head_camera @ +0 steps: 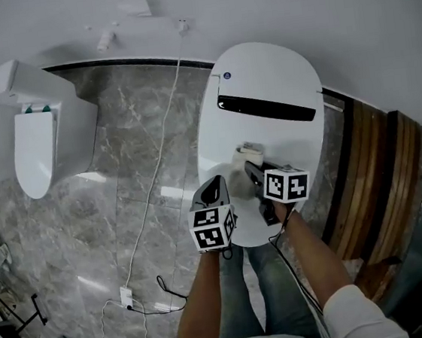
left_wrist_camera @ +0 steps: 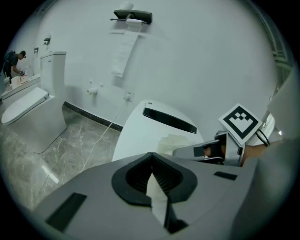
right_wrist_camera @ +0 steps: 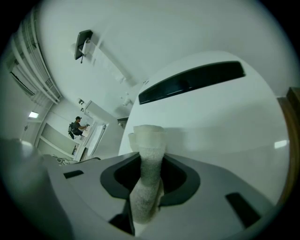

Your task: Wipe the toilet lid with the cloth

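Observation:
The white toilet lid (head_camera: 261, 75) is closed and has a dark slot across its far part. A pale folded cloth (head_camera: 248, 152) lies against the lid's middle, and my right gripper (head_camera: 252, 169) is shut on it. In the right gripper view the cloth (right_wrist_camera: 147, 154) is pinched between the jaws of that gripper (right_wrist_camera: 149, 174), its free end touching the lid (right_wrist_camera: 220, 117). My left gripper (head_camera: 215, 190) hovers over the lid's near left edge, shut with nothing in it. In the left gripper view its jaws (left_wrist_camera: 152, 172) meet, with the cloth (left_wrist_camera: 176, 139) and the right gripper (left_wrist_camera: 206, 150) ahead of them.
A second white toilet (head_camera: 33, 139) stands at the far left. A white cable (head_camera: 158, 170) runs across the grey marble floor to a plug (head_camera: 125, 295). Wooden panelling (head_camera: 372, 184) borders the right side. A paper holder (left_wrist_camera: 132, 16) hangs on the wall behind.

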### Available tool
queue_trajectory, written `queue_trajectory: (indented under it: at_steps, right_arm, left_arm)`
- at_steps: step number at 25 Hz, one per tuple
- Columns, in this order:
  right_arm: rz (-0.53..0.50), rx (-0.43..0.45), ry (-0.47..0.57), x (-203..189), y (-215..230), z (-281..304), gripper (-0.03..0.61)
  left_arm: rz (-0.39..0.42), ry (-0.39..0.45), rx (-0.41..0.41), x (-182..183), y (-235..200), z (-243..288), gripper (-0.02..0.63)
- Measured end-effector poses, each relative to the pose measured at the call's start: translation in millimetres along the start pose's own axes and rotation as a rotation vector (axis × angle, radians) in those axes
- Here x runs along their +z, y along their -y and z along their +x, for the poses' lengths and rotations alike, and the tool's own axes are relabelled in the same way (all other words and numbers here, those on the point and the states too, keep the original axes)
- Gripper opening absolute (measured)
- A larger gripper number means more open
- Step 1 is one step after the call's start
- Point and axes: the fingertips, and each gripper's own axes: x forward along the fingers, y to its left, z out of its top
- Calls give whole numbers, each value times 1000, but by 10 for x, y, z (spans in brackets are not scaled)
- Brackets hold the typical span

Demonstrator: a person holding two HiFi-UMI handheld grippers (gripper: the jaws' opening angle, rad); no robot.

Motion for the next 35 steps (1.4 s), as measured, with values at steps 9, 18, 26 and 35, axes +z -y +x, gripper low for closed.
queue_trajectory:
  at_steps: [9,18,26,35]
  right_arm:
    - [-2,-203,11,-100,1375,-953,103]
    - [76,-271,88,-153,1583,-1219,101]
    - [86,194,-1,-568,-452,-99,101]
    - [-29,118,-97,-864,-948,485,101]
  left_arm:
    - [32,-22,-39,-128,368,109,14]
    - [81,-45,-10,-255,218,-78,14]
    - [52,-34,67,-236,-283,-335,12]
    - [23,-31,118,-298,-634,-464,14]
